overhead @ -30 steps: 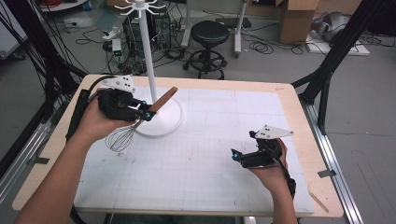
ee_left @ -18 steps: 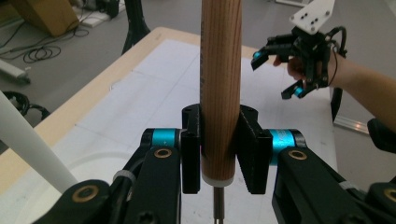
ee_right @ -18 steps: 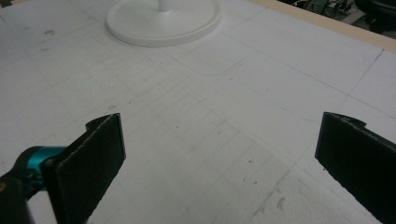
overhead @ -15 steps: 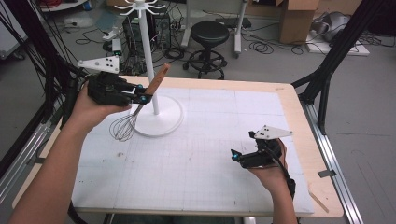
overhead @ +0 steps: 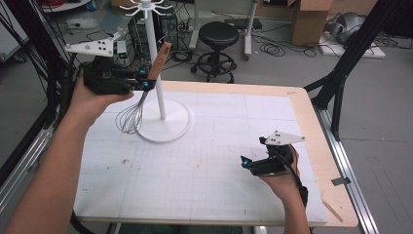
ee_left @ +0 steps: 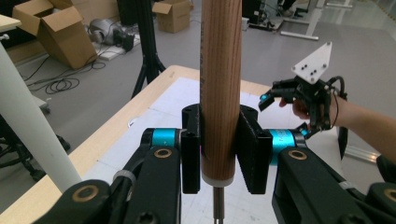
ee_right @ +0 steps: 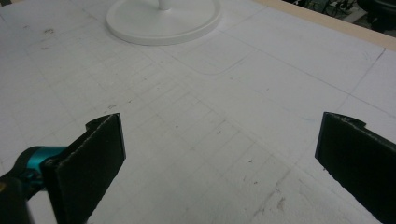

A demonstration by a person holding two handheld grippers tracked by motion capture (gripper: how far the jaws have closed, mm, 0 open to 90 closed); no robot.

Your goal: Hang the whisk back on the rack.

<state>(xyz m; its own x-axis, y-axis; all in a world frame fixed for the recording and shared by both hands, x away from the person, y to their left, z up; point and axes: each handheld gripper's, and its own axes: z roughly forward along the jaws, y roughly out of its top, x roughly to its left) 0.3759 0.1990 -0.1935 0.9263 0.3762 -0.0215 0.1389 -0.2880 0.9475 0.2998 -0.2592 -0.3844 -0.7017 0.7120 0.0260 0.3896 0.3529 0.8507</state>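
Whisk (overhead: pixel 141 100) handle clamped between left gripper (ee_left: pixel 219 149) fingers, right gripper (ee_right: pixel 219 154) fingers apart

One whisk (overhead: pixel 134 113), one white stand (overhead: pixel 163 127), two grippers — left (overhead: pixel 146 83), right (overhead: pixel 245 162).

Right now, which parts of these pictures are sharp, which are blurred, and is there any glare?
High view: even indoor light, soft overall; the whisk wires are thin and faint. Left gripper view: the wooden handle shows clear grain between the left gripper pads; the background is softer. Right gripper view: the right gripper jaws are near and slightly blurred, the white mat is bright without strong glare.
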